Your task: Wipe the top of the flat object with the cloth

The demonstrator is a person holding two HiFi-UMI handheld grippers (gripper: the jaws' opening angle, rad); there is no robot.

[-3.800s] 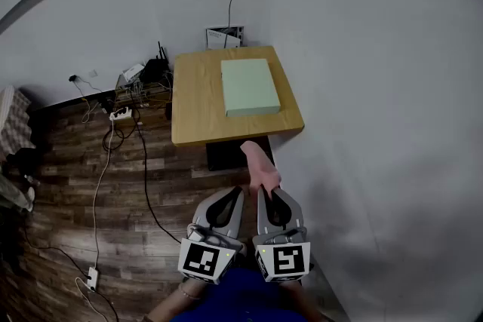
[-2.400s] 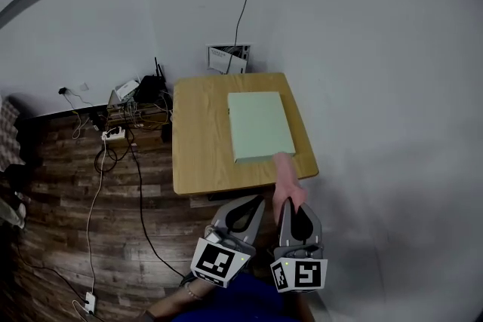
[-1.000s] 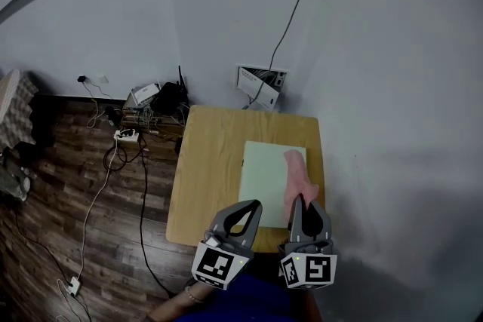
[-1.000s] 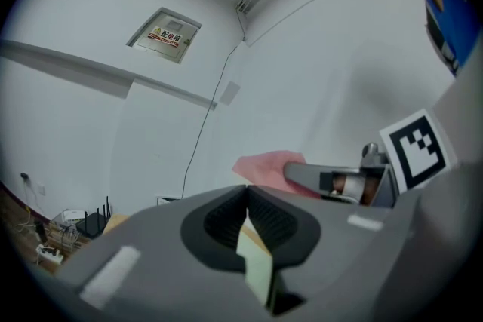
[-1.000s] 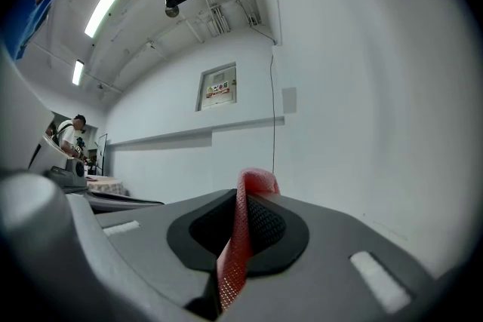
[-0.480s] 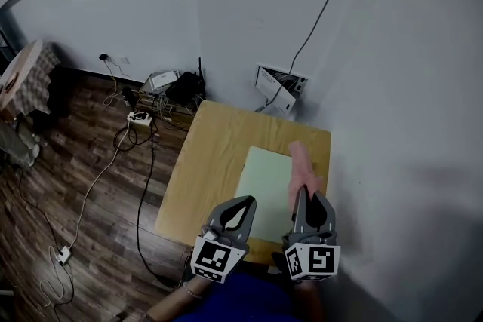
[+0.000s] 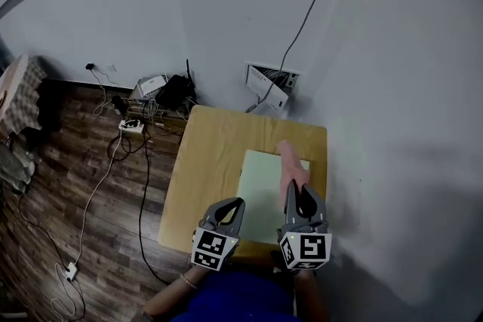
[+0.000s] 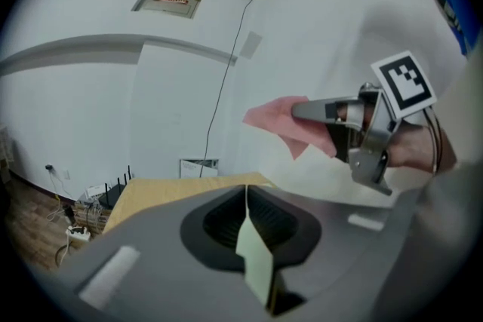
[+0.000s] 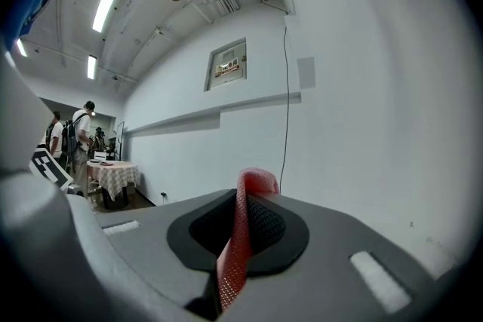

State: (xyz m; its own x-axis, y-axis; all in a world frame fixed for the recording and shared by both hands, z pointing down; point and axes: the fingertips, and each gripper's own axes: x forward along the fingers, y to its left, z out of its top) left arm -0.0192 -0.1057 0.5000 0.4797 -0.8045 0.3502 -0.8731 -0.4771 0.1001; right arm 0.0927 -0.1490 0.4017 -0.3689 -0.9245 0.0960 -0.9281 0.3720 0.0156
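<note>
The wooden table (image 7: 205,162) stands against the white wall, and the pale green flat board (image 7: 260,188) lies on its right half, toward 3 o'clock from the middle of the table top. The right gripper (image 7: 296,188) is over the near right part of the board, at about 4 o'clock from the board's middle. Its jaws are pressed on the pink cloth (image 7: 287,161). The cloth sticks out of the tips toward 12 o'clock, over the right side of the board. Whether the cloth touches the board, I cannot tell. In the right gripper view the cloth runs as a thin red-pink strip between the two jaws.

The left gripper (image 7: 237,202) is at 7 o'clock from the board's middle, over its near left corner. Its jaws are pressed together with nothing between them.

On the wooden floor (image 7: 68,185), at 10 o'clock from the table, lie a power strip (image 7: 130,126) and cables.
</note>
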